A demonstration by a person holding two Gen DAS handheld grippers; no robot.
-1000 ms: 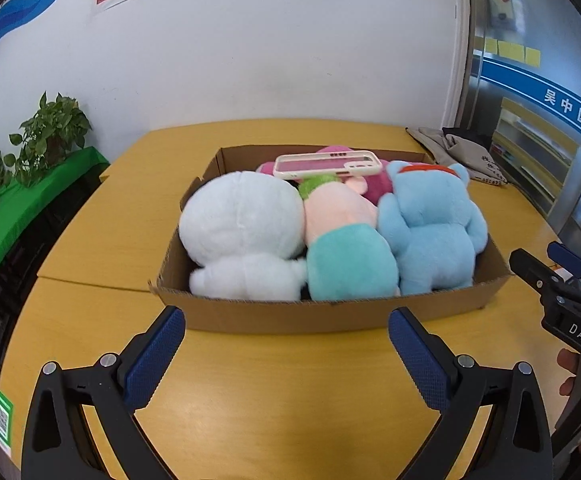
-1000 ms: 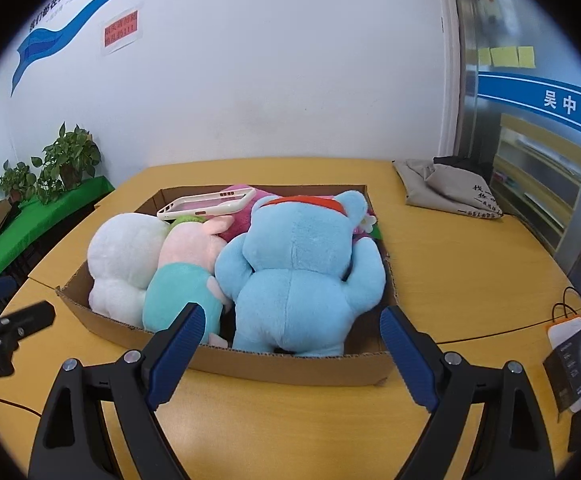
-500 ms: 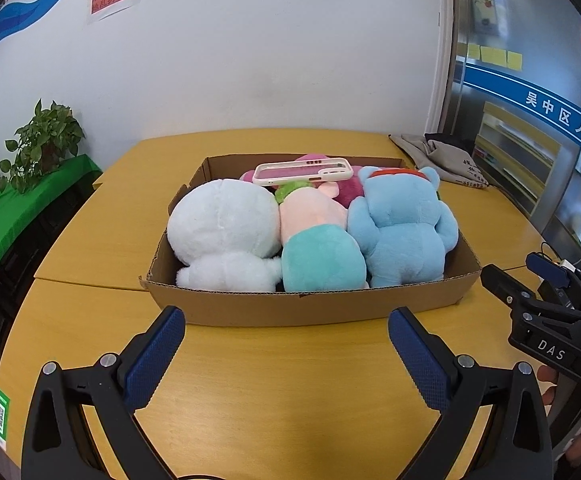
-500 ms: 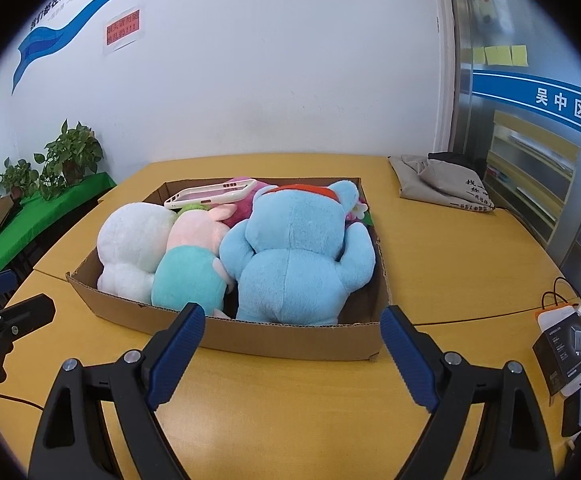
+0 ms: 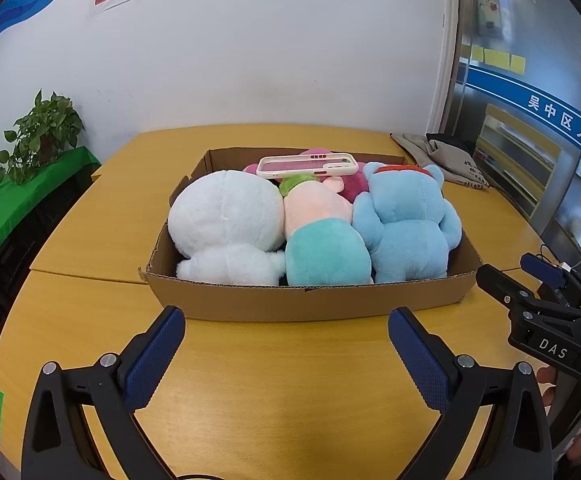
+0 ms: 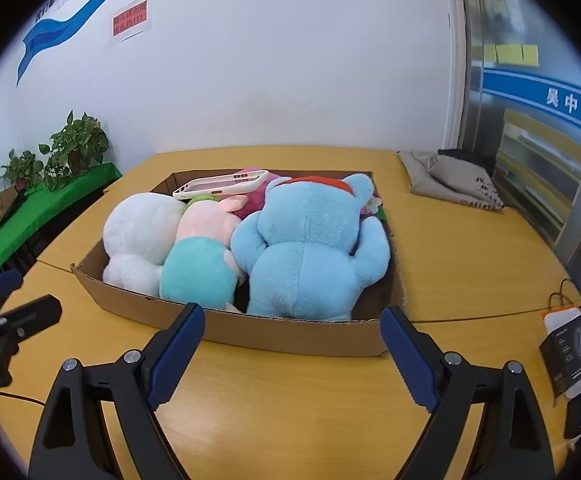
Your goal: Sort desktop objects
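Observation:
A shallow cardboard box (image 5: 310, 304) (image 6: 290, 332) stands on the yellow table. It holds a white plush (image 5: 226, 216) (image 6: 138, 236), a pink and teal plush (image 5: 322, 240) (image 6: 202, 264), a blue plush (image 5: 406, 224) (image 6: 310, 252) and a magenta plush (image 6: 254, 196) at the back. A white and pink phone case (image 5: 308, 165) (image 6: 220, 186) lies on top of the plushes. My left gripper (image 5: 286, 354) is open and empty, in front of the box. My right gripper (image 6: 290, 354) is open and empty, in front of the box's right part, and shows in the left wrist view (image 5: 530, 292).
A grey cloth bag (image 5: 442, 160) (image 6: 450, 180) lies at the table's far right. A boxed device with a cable (image 6: 570, 348) sits at the right edge. Potted plants (image 5: 42, 132) stand on a green-covered shelf to the left. A white wall is behind the table.
Both grippers have drawn back from the box, which now looks smaller and farther. Both stay open and empty.

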